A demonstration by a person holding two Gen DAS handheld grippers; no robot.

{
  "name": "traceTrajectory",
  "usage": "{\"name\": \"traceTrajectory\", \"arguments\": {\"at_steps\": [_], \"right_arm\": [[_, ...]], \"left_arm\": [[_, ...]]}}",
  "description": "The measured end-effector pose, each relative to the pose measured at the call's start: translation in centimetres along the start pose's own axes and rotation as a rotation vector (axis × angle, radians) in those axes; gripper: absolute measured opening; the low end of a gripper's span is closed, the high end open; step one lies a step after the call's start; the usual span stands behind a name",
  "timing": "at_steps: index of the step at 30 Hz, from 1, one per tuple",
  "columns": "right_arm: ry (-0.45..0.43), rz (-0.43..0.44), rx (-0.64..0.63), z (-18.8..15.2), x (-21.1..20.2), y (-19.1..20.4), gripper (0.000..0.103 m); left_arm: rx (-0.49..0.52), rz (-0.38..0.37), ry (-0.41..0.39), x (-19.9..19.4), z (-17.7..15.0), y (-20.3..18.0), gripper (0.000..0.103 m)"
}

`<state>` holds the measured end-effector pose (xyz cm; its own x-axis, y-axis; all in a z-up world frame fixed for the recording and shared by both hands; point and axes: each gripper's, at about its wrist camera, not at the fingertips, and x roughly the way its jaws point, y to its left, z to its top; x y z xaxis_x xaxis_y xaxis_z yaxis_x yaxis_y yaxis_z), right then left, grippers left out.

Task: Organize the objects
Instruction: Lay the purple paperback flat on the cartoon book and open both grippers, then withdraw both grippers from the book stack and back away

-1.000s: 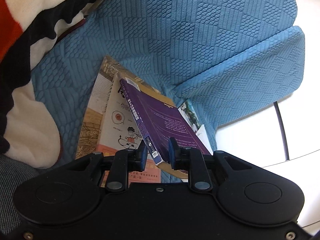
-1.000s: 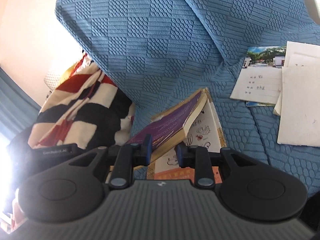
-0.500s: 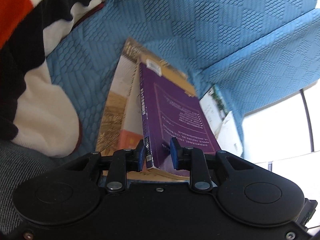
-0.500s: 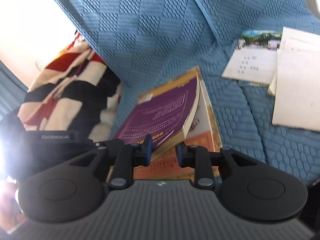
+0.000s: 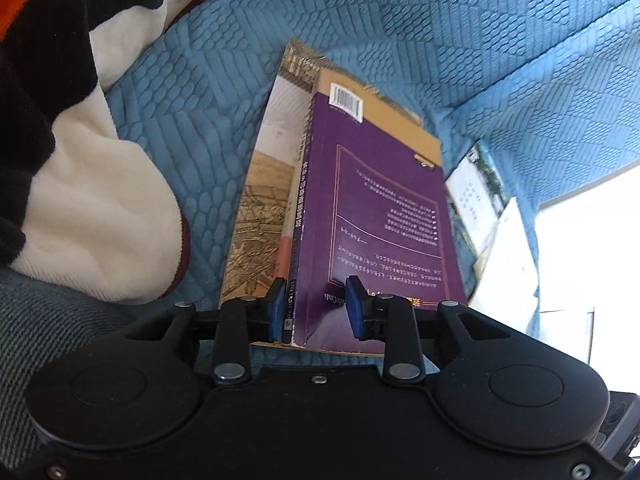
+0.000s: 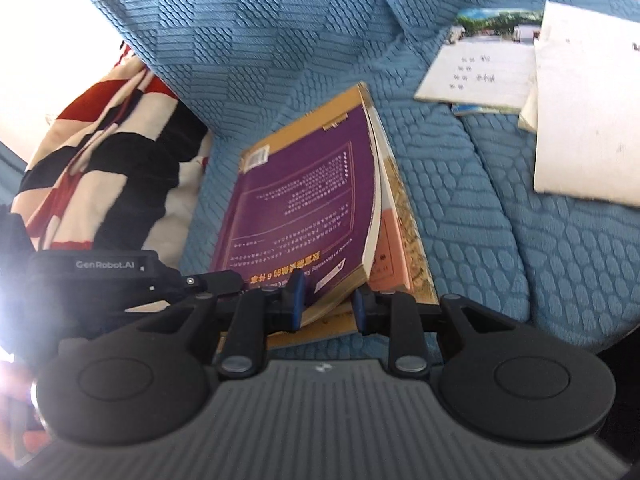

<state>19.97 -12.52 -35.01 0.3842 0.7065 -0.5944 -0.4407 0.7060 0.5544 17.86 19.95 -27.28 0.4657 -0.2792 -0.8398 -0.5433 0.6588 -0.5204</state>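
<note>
A purple paperback with an ochre top band lies on top of larger books on a blue quilted sofa. My left gripper is shut on the purple book's spine corner. My right gripper is shut on the same purple book at its page-edge corner. The book beneath shows orange and gold along its right side. The left gripper's black body shows at the left of the right wrist view.
A striped red, black and white blanket lies left of the books; it also shows in the right wrist view. A photo booklet and white papers lie on the sofa to the right. The sofa back rises behind.
The purple book has tipped from steeply tilted to nearly flat on the book below. Both grippers came down with it, still shut on its near corners.
</note>
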Motion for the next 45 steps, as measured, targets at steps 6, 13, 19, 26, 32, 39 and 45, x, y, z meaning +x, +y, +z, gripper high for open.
{"name": "traceTrajectory", "arguments": {"at_steps": [6,13,19,26,32,39,45], "right_arm": [[0.009,-0.004,-0.013,0.0,-0.1,0.2,0.035],[0.098,-0.04,0.001,-0.2,-0.5,0.7,0.042],[0.019,-0.007,-0.04,1.0,-3.8,2.7,0.042],[-0.099,0.009,-0.168,4.5,-9.0,6.1,0.042],[-0.179,0.015,-0.225,6.6,-13.3,7.7,0.042],[-0.244,0.01,-0.255,7.2,-17.7,8.7,0.042],[-0.266,-0.014,-0.257,6.5,-20.4,8.2,0.042]], "left_arm": [[0.009,0.022,0.006,0.2,0.0,-0.3,0.032],[0.066,0.042,-0.013,-1.2,-0.3,-1.4,0.041],[0.094,0.034,-0.106,-5.2,-0.4,-3.2,0.042],[0.204,0.001,-0.222,-10.9,-0.3,-7.3,0.043],[0.273,-0.033,-0.287,-15.1,-0.7,-10.5,0.044],[0.33,-0.058,-0.361,-19.0,-2.3,-13.5,0.044],[0.36,-0.083,-0.37,-20.8,-4.1,-15.1,0.045]]}}
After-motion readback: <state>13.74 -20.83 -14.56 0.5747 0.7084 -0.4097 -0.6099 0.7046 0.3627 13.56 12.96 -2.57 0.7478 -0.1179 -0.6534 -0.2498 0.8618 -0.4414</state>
